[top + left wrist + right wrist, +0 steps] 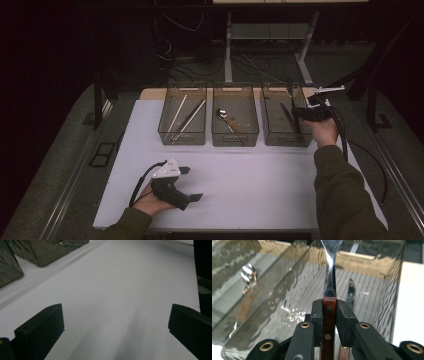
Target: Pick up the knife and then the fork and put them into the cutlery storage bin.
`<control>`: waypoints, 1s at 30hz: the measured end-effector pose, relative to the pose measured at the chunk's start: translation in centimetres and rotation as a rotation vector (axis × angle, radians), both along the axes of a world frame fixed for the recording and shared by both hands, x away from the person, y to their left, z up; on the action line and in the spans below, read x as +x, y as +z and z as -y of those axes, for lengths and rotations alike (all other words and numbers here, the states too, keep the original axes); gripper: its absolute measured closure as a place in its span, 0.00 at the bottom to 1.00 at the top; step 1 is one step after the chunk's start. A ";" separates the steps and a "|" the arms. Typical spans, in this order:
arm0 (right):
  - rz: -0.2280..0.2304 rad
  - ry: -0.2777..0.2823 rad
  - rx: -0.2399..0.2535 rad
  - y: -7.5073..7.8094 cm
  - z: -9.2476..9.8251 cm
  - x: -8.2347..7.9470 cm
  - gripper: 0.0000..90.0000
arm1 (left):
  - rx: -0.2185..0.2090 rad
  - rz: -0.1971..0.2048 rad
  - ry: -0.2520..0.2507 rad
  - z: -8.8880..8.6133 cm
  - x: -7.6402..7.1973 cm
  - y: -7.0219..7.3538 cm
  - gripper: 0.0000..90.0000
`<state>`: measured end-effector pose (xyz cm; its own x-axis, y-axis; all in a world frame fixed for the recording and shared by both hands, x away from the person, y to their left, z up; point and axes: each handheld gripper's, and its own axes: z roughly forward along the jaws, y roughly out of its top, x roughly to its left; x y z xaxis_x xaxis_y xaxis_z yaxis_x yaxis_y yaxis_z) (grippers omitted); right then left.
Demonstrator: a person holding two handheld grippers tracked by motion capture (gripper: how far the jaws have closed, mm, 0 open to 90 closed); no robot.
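My right gripper (299,113) hovers over the right-hand clear bin (287,140), held by a hand in an olive sleeve. In the right gripper view, my right gripper (329,311) is shut on the wooden handle of a metal utensil (330,277), which points forward above the bin's wavy wall (287,302). Another dark utensil (350,291) lies on that bin's floor. My left gripper (192,183) rests low on the white table (250,175) near the front left. Its jaws stand wide apart with nothing between them, as the left gripper view (115,322) shows.
Three clear bins stand in a row at the back of the table. The left bin (182,137) holds pale sticks, and the middle bin (235,138) holds a spoon (221,113). A cable trails from each gripper. Dark floor surrounds the table.
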<state>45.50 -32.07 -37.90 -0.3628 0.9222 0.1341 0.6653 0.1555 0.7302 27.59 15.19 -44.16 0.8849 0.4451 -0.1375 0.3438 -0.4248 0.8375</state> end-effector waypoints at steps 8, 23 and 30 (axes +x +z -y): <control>-0.090 0.010 -0.051 -1.1 -0.6 0.7 0.86 | 0.000 0.003 -0.007 0.0 0.0 0.0 0.00; -0.148 0.015 -0.103 -1.4 -1.3 1.0 0.62 | 0.003 0.003 -0.010 0.0 0.0 0.0 0.00; -0.115 0.002 -0.049 -0.6 -0.6 0.5 0.46 | 0.007 0.005 0.000 -0.2 0.4 -0.1 0.00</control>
